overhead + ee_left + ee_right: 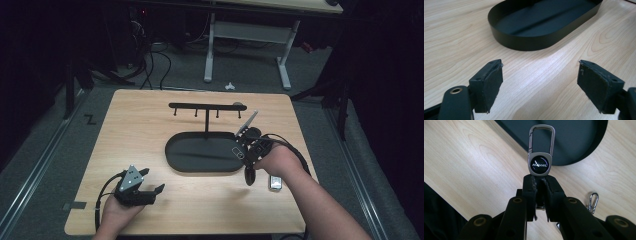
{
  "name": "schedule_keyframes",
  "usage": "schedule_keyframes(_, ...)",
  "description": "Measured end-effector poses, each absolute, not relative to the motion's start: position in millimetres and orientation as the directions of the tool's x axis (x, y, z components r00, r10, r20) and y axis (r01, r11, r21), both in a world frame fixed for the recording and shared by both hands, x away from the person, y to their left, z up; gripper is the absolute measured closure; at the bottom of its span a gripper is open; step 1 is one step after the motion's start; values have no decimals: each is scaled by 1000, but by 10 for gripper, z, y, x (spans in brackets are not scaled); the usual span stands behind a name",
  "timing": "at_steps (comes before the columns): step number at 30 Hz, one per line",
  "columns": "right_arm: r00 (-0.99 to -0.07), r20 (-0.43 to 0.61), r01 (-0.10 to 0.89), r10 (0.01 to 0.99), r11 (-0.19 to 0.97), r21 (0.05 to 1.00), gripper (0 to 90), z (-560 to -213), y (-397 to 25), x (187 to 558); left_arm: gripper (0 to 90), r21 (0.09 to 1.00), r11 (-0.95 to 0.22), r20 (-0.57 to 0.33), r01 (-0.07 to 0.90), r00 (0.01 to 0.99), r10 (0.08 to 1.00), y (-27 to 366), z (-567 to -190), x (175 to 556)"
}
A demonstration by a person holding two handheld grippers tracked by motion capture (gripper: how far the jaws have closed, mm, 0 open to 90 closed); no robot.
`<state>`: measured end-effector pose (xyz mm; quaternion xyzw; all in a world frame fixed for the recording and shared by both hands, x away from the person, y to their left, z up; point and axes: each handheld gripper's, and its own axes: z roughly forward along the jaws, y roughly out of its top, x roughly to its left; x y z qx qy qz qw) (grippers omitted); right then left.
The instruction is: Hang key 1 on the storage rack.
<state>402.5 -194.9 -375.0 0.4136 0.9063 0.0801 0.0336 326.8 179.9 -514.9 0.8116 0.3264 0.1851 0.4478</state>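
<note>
A black oval tray (pixel 172 161) sits mid-table, and a T-shaped rack (pixel 205 106) with small hooks rises from its back edge. My right gripper (pixel 244 136) hovers at the tray's right end, shut on a silver key fob (pixel 248 121). In the right gripper view the fob (pixel 540 162) reads HAVAL, and its carabiner loop sticks out past the right gripper (pixel 540 178) over the tray's rim (pixel 599 142). My left gripper (pixel 154 180) rests near the front left of the table. It is open and holds nothing, with the tray (pixel 529 43) ahead of the left gripper (pixel 540 63).
A second key fob (pixel 275 182) lies on the wood by my right wrist; its carabiner (pixel 593 200) shows in the right gripper view. Bare wood surrounds the tray. Beyond the table's far edge are a desk frame (pixel 247 37) and floor cables.
</note>
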Motion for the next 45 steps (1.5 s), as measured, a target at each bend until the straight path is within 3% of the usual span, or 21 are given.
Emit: schedule_keyframes(45,-657,-35,716,753,637,284,805,-3240,-1583,4491,213,849,-367,4,379,691,723,1969,-5155,3156)
